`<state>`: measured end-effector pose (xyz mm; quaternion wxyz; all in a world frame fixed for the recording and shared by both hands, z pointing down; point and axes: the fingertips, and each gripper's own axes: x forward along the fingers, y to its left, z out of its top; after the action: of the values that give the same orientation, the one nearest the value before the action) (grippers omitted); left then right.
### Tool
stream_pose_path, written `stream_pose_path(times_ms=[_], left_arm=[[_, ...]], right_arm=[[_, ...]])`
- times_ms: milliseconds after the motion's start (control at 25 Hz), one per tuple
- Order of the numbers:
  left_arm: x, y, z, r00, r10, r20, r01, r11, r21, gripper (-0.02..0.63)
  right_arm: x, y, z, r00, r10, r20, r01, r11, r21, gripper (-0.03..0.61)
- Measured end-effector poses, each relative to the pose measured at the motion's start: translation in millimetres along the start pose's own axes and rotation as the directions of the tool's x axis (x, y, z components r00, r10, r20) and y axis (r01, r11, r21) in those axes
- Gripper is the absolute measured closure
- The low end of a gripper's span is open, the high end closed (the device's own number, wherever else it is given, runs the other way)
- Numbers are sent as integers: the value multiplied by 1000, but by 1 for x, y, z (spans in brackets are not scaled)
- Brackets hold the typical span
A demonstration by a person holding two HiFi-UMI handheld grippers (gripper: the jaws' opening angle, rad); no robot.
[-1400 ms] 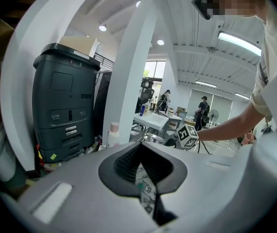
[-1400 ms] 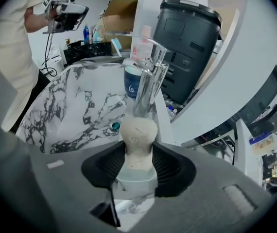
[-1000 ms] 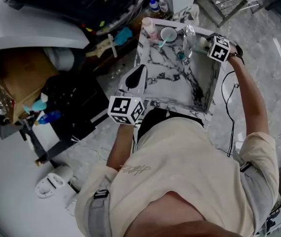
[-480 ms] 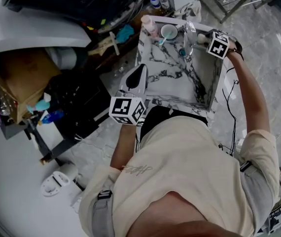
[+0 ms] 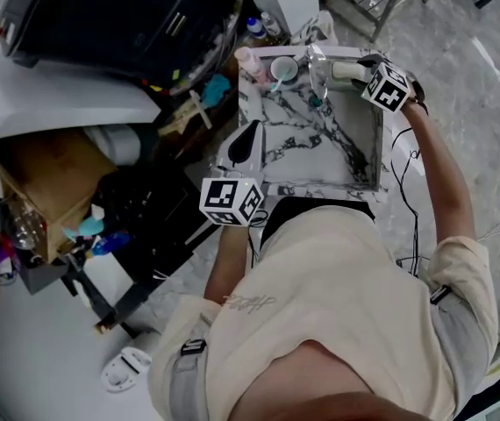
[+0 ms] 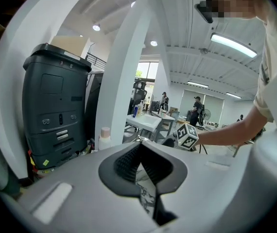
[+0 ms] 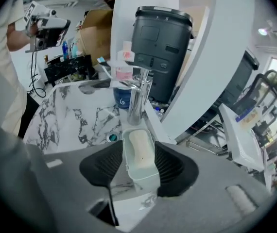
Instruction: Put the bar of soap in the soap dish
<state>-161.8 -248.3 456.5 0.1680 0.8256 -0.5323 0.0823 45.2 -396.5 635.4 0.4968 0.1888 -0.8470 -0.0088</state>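
A cream bar of soap (image 7: 139, 147) lies inside a clear plastic soap dish (image 7: 146, 174) on the sink's back rim, just right of the faucet (image 7: 137, 101). My right gripper (image 7: 139, 165) hovers over it with its jaws opening. The dish shows between the pads, with a gap on the left side. In the head view that gripper (image 5: 361, 73) is at the marble sink's (image 5: 366, 152) far right corner, by the pale dish (image 5: 346, 70). My left gripper (image 5: 248, 139) rests at the sink's near left edge. In its own view the left gripper (image 6: 139, 152) is shut on nothing.
A blue cup (image 7: 121, 100) with a toothbrush and a pink bottle (image 7: 124, 69) stand behind the faucet. The drain (image 7: 112, 137) sits in the basin. A dark grey machine (image 7: 162, 42) and a white pillar are behind the sink. Boxes and clutter (image 5: 48, 182) fill the floor on the left.
My right gripper has lifted a little from the dish at the sink's back corner and its jaws stand wider. The left gripper stayed put. The head view has shifted.
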Motion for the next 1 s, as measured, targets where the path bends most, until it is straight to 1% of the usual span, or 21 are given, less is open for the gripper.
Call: stream_pose_path(times_ms=[120,320,440,520,640,680,840,960,1000], left_arm=[[-2,-6,2,999,-51,7,51,999,14,597],[-7,-17,7,991,-129,24,128,991,39,597],[-9,-21,6,985,-168,24,167,984,55,597],[-10,-25,7,981,-192,28,190,980,59,597],[-10,-31,10,974,-224,38,222,973,65,597],[-11,-33,12,971,-234,41,231,970,69,597],[-11,-42,20,962,-266,54,261,961,87,597],[-13,-47,30,957,-279,76,271,957,101,597],[-14,-49,34,955,-284,85,275,955,108,597]], right_arm=[[-22,14,-2,998,-45,41,41,995,92,370],[-71,34,-4,984,-157,85,140,975,171,370],[-108,48,2,962,-232,145,190,948,256,370],[-131,57,7,942,-272,199,199,925,323,377],[-167,72,21,899,-332,285,197,890,412,379],[-179,77,26,880,-358,313,202,877,436,380],[-228,95,46,782,-466,414,225,830,510,409],[-252,111,60,726,-504,468,218,814,539,430],[-259,117,64,708,-514,484,216,810,544,451]])
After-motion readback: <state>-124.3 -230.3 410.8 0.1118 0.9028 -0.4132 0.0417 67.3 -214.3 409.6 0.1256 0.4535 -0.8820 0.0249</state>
